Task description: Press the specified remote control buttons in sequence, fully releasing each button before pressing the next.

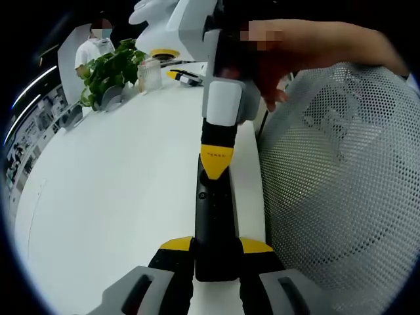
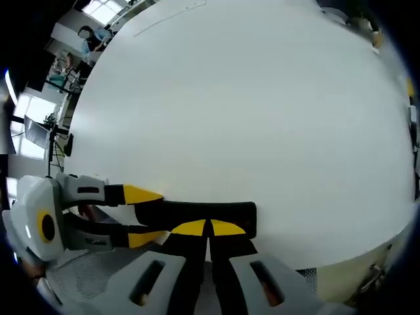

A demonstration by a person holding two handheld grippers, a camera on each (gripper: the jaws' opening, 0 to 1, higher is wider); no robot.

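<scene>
The remote control (image 1: 214, 223) lies on the white table (image 1: 118, 197), its near end clamped between the jaws of our left gripper (image 1: 216, 252). Ahead of that, our right gripper (image 1: 216, 161) has its jaws closed together, tips down on the buttons, so we judge a press underway; how many remain we cannot tell. Far beyond, a jar (image 1: 149, 74), contents unclear.

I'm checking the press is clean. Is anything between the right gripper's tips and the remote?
Nothing visible. In the left gripper view the right gripper comes down with its tips shut, right on the remote, with no object between them. The left gripper clamps the remote's near end on the table.
</scene>
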